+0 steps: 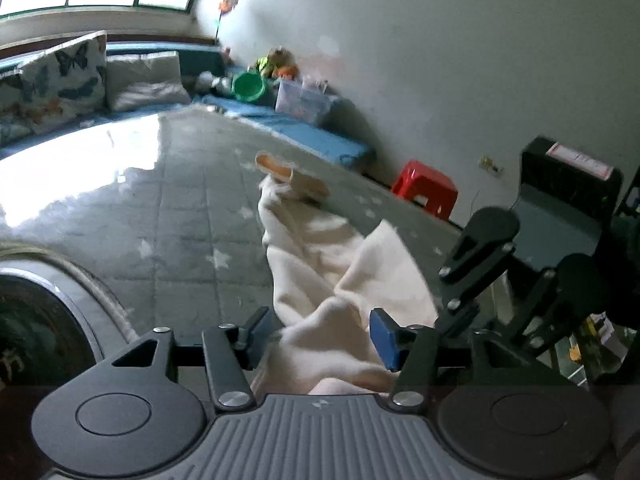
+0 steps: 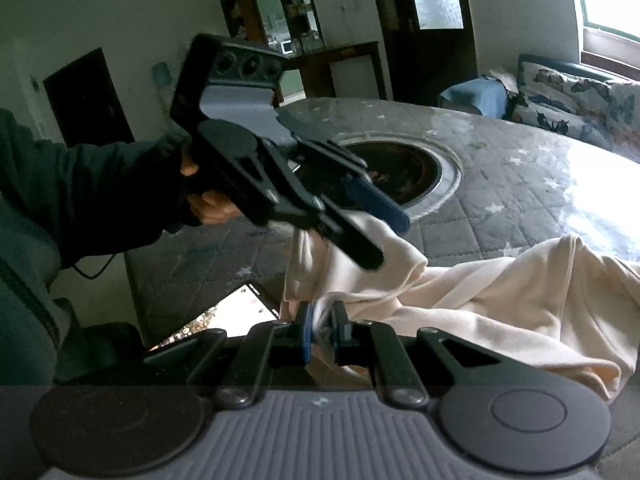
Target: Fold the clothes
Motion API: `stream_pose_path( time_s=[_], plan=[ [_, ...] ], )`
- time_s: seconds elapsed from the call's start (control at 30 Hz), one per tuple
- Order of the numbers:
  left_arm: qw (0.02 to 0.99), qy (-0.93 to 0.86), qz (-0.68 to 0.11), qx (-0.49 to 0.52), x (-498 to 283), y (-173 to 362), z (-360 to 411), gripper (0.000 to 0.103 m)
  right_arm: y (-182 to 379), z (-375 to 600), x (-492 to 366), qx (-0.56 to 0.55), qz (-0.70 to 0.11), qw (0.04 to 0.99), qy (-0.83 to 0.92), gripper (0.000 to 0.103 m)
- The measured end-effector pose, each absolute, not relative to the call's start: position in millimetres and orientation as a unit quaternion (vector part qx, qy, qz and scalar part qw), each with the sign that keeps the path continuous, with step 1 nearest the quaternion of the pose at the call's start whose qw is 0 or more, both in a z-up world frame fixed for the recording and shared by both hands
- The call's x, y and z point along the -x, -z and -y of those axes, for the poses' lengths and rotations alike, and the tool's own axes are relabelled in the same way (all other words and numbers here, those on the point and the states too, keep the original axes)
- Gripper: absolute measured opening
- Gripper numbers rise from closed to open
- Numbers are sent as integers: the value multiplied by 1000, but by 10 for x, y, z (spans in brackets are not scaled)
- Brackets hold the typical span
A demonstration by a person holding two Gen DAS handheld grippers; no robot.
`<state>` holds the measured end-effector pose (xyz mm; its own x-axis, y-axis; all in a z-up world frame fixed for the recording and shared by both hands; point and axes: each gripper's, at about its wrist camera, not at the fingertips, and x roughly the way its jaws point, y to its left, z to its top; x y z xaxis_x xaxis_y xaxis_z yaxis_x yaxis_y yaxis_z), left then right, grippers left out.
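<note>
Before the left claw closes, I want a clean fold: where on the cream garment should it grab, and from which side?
Probably the bunched edge of the cream garment lying between the open left claw, approached straight ahead along its fingers. The right claw already pinches a nearby fold, so a grip beside it would let both pull the edge taut over the quilted table.

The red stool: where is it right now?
The red stool shows only in the left wrist view, right of centre, on the floor against the white wall, between the blue mat and the right gripper.
</note>
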<state>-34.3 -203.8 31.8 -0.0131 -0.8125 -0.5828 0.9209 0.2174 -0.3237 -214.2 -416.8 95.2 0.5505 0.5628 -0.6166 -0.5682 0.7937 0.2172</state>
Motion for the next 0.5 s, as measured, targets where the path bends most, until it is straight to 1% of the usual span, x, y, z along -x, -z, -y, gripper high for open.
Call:
stream_pose_path(
  time_s=[0.03,0.1,0.13,0.17,0.2,0.27,0.3,0.37,0.43,0.5],
  plan=[
    [697,620,-352,-79,349,-283,2051,57,-956,4166,2144,5,-348,881,-321,9],
    [694,621,-355,-81,363,-236,2060,52,-965,4164,2148,9,-345,882,-320,9],
    [693,624,-353,-80,378,-228,2052,47,-970,4163,2150,10,-344,883,-320,9],
    [693,625,-351,-79,394,-221,2044,38,-974,4162,2151,12,-343,883,-320,9],
    [694,625,-348,-80,414,-221,2038,30,-979,4160,2153,14,-342,884,-320,9],
    [704,620,-336,-86,461,-232,2001,22,-988,4158,2157,17,-339,885,-319,9],
    [712,615,-329,-87,484,-243,1974,19,-1012,4172,2146,17,-335,888,-314,9],
    [725,606,-318,-79,501,-275,1913,17,-1064,4203,2117,16,-326,895,-305,9],
    [742,592,-306,-64,503,-329,1826,16,-1115,4236,2076,11,-316,902,-293,10],
    [763,572,-296,-48,488,-382,1741,15,-1166,4269,2036,6,-306,909,-282,14]
  ],
)
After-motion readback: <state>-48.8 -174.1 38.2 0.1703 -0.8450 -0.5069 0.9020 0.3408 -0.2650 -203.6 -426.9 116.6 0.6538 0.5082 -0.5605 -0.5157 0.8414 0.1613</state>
